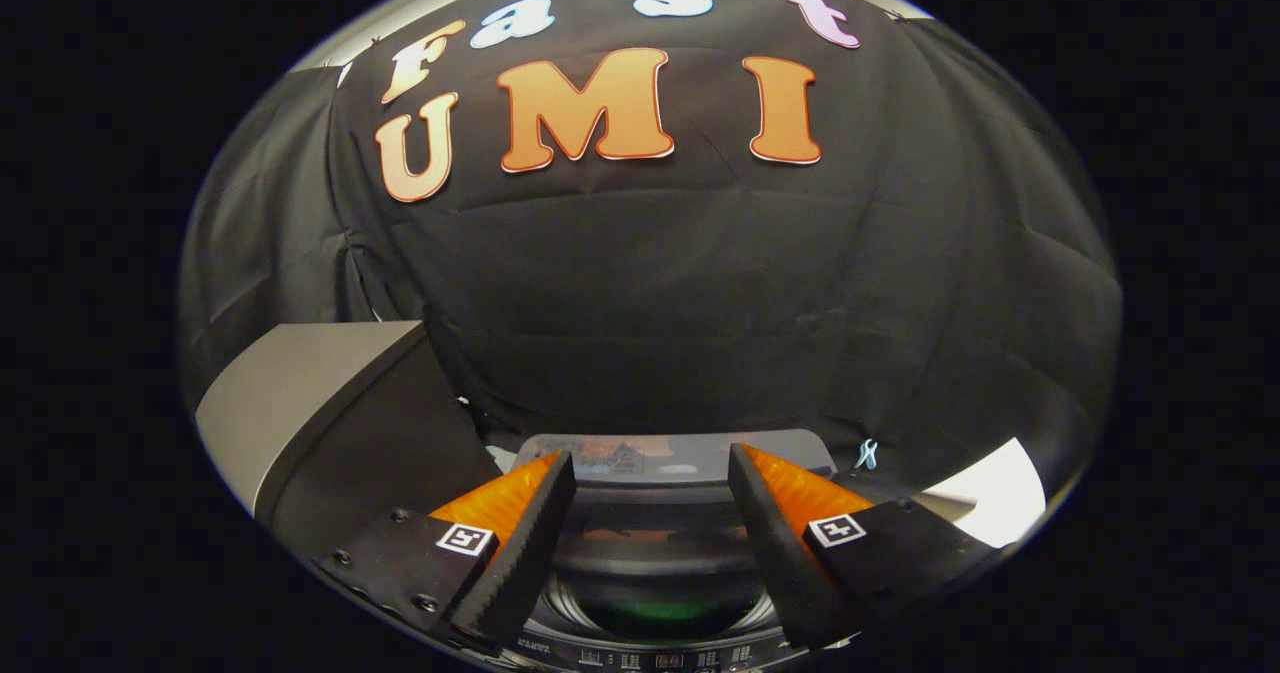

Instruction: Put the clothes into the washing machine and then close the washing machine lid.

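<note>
Dark washing machine drum opening faces up below tool, fingers spread, empty.

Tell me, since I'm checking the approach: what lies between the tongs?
Nothing is held. In the gripper view, the open tongs frame the washing machine and its open drum.

Claw-mounted fisheye, close above washing machine (facing forward)

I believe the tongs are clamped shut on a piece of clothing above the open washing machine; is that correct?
Not quite. In the gripper view the tongs are open and hold nothing; between the fingers is only the washing machine below, with its raised lid beyond them. The rest stands: the tongs are above the open washing machine.
</note>
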`<move>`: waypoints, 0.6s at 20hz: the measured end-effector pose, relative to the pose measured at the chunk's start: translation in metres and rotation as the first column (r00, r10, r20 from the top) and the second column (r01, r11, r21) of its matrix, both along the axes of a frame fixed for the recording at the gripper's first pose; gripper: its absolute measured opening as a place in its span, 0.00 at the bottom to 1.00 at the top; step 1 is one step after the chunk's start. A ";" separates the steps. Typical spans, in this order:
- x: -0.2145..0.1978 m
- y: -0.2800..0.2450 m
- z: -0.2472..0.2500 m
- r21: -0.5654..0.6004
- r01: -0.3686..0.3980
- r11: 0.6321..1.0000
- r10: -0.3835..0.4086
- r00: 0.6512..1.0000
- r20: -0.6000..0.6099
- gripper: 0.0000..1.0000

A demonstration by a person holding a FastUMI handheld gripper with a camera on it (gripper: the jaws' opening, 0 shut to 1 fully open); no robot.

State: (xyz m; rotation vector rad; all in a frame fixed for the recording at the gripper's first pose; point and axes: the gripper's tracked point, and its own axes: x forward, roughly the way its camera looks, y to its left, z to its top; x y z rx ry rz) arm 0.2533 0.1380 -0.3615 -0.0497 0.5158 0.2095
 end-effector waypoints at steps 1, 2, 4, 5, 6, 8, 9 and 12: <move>-0.005 0.000 0.002 0.004 0.001 1.000 -0.001 1.000 0.002 0.99; -0.007 0.001 0.005 0.008 -0.001 1.000 0.001 1.000 0.004 0.99; -0.013 0.001 0.015 0.020 -0.002 1.000 0.002 1.000 0.016 0.99; -0.013 0.002 0.020 0.026 -0.002 1.000 0.002 1.000 0.023 0.99; -0.012 0.003 0.025 0.032 -0.003 0.999 0.002 1.000 0.028 0.99; -0.015 0.005 0.038 0.049 -0.005 0.999 0.003 0.999 0.045 0.99; -0.014 0.005 0.047 0.058 -0.004 0.998 0.000 0.998 0.059 0.99; -0.017 0.009 0.078 0.088 -0.014 0.996 0.005 0.994 0.106 0.99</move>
